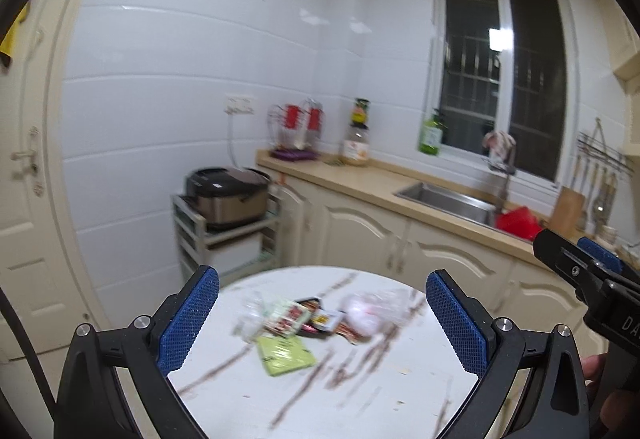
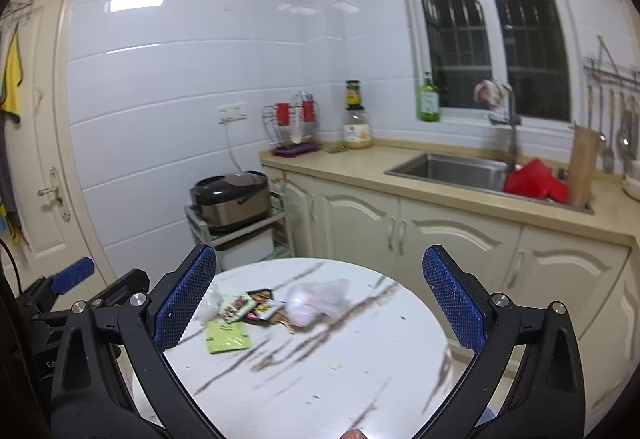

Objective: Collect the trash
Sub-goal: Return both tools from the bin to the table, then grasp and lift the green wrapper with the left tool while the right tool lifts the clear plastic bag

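A heap of trash lies on the round white marbled table: a light green packet, printed snack wrappers and a crumpled clear plastic bag. My left gripper is open above the table's near side, the heap framed between its blue pads. My right gripper is open too, hovering short of the heap with nothing held. The right gripper's jaws show at the right edge of the left wrist view.
Behind the table run cream cabinets under a beige counter with a steel sink and red item. A rice cooker sits on a small cart at the left. A door stands far left.
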`<move>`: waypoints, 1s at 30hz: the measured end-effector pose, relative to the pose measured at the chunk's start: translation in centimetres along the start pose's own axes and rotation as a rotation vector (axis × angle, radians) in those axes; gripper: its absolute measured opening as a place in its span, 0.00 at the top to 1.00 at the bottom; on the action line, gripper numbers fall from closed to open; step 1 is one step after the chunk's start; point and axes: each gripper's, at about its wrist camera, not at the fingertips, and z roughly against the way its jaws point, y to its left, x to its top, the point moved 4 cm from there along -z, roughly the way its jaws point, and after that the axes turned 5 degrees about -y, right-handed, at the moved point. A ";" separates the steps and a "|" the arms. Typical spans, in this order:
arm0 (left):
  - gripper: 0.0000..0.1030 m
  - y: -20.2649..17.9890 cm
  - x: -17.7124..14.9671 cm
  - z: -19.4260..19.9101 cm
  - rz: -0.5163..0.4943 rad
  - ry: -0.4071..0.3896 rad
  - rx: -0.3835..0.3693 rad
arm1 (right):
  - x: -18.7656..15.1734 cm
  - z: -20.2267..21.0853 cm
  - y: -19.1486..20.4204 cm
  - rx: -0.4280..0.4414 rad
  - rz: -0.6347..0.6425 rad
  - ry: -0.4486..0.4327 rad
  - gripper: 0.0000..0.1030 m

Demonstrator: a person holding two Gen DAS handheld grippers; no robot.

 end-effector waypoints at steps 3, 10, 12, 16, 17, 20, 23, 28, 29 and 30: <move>0.01 -0.6 -0.2 1.1 0.002 -0.014 0.033 | 0.1 0.1 1.8 0.031 0.016 -0.009 0.00; 0.01 -1.6 -1.1 1.9 0.017 -0.009 0.084 | -0.3 -0.5 4.9 0.077 0.055 -0.016 0.00; 0.01 -1.8 -1.3 1.8 0.023 -0.003 0.092 | -0.5 -0.6 5.4 0.084 0.059 -0.012 0.00; 0.01 -2.0 -1.0 0.5 0.032 0.011 0.099 | -0.8 -1.3 5.9 0.090 0.066 -0.001 0.00; 0.01 -1.8 -0.9 -0.1 0.034 0.018 0.099 | -0.8 -1.5 5.9 0.090 0.066 0.003 0.00; 0.01 -1.2 -0.8 -1.8 0.039 0.045 0.103 | -1.2 -2.1 6.0 0.090 0.062 0.019 0.00; 0.01 -0.3 -1.0 -4.3 0.049 0.085 0.107 | -1.8 -3.3 5.8 0.084 0.056 0.044 0.00; 0.01 0.1 -2.5 -8.9 0.059 0.181 0.119 | -3.5 -6.4 4.7 0.065 0.048 0.111 0.00; 0.01 0.1 -2.8 -9.8 0.058 0.200 0.120 | -4.1 -7.3 4.3 0.061 0.044 0.135 0.00; 0.01 0.2 -3.3 -11.0 0.056 0.226 0.122 | -4.7 -8.2 4.0 0.059 0.042 0.160 0.00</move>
